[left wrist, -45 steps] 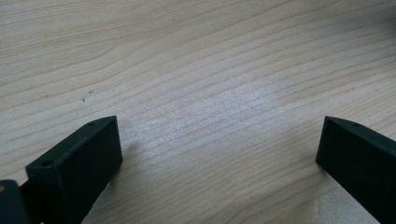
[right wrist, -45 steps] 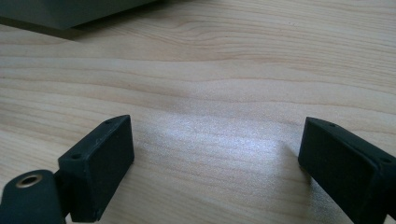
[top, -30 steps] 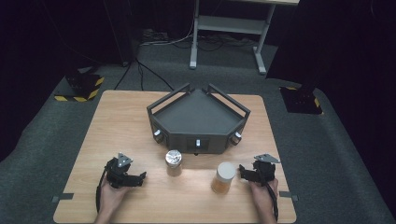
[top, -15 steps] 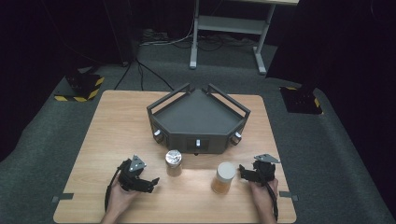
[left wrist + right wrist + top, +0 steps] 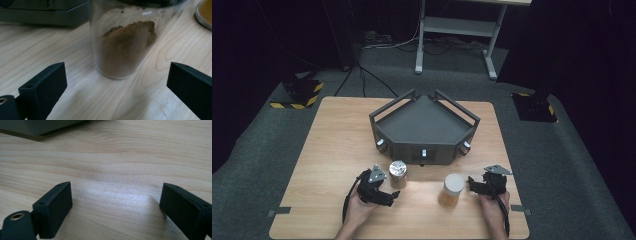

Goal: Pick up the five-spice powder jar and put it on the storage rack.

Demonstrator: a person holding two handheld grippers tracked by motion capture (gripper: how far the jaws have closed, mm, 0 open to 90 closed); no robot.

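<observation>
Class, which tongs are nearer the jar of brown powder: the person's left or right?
Left. The left tongs sit open just before the jar of brown powder; the right tongs sit beyond the white-lidded jar.

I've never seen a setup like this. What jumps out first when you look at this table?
A dark angular tray sits at the middle of the wooden table, dominating it. In front of it stand two jars: a metal-lidded jar of brown powder on the left and a white-lidded jar of amber stuff on the right. A person's hands hold a left claw open, facing the powder jar, and a right claw open beside the amber one.
</observation>
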